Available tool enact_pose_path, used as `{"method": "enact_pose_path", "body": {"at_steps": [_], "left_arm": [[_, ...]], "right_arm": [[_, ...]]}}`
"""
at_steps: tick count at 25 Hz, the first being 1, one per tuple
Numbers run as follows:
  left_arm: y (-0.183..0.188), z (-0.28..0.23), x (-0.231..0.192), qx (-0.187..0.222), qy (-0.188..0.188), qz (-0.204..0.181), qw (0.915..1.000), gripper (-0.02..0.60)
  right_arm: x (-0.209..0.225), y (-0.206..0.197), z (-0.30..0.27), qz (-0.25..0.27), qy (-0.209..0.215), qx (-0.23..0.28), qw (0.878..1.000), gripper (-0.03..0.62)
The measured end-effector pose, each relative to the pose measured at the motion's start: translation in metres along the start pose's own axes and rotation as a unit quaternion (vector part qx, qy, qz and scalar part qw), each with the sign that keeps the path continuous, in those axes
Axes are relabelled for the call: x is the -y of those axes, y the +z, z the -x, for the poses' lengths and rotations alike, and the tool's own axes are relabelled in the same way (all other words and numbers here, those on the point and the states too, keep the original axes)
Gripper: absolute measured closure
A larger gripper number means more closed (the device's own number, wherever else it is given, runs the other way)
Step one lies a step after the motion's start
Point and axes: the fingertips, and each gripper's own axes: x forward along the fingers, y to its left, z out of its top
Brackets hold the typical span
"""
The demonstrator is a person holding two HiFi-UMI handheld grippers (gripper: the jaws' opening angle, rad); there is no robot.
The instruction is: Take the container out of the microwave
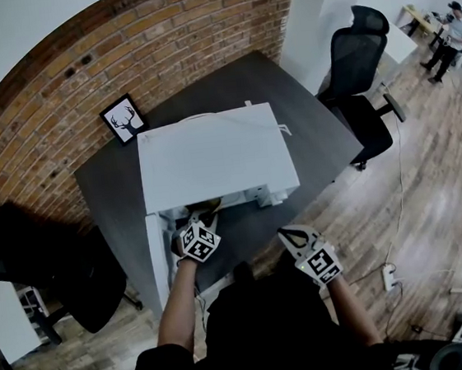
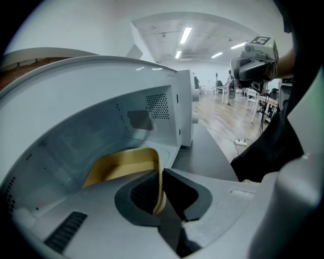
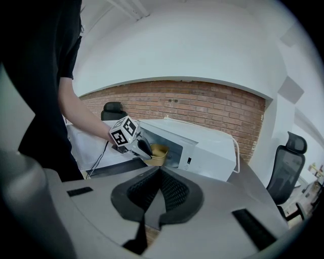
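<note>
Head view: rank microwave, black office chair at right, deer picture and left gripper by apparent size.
1. microwave
2. black office chair
3. deer picture and left gripper look about alike; the gripper is nearer the camera, so they stay unranked.

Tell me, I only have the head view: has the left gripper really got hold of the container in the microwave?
Observer: Yes. The left gripper has its jaws shut on the side wall of the yellow container.
Operator: Is it out?
Observer: No. The right gripper view shows it at the open front of the microwave, not clear of it.
Operator: And the right gripper?
Observer: The right gripper has its jaws together with nothing between them, held back from the microwave.
</note>
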Motion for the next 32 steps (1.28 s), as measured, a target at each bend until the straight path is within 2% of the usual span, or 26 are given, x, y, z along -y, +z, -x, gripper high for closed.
{"method": "enact_pose_path", "body": {"at_steps": [6,14,17,27,32], "left_arm": [[0.001,0.004,0.005,0.000,-0.003,-0.008,1.0000,0.552],[0.005,0.008,0.014,-0.005,-0.001,-0.008,1.0000,0.552],[0.007,0.010,0.022,-0.010,-0.001,-0.006,0.9999,0.552],[0.014,0.025,0.044,-0.024,0.028,-0.004,0.9993,0.552],[0.013,0.036,0.058,-0.031,0.038,0.004,0.9988,0.552]], "right_arm": [[-0.005,0.001,-0.006,-0.005,0.009,0.000,1.000,0.595],[0.005,0.006,-0.003,0.023,0.023,0.017,0.999,0.595],[0.007,0.001,0.005,0.010,0.021,0.005,1.000,0.595],[0.007,-0.015,0.026,0.010,0.049,-0.003,0.999,0.595],[0.006,-0.012,0.029,0.018,0.066,0.010,0.998,0.595]]}}
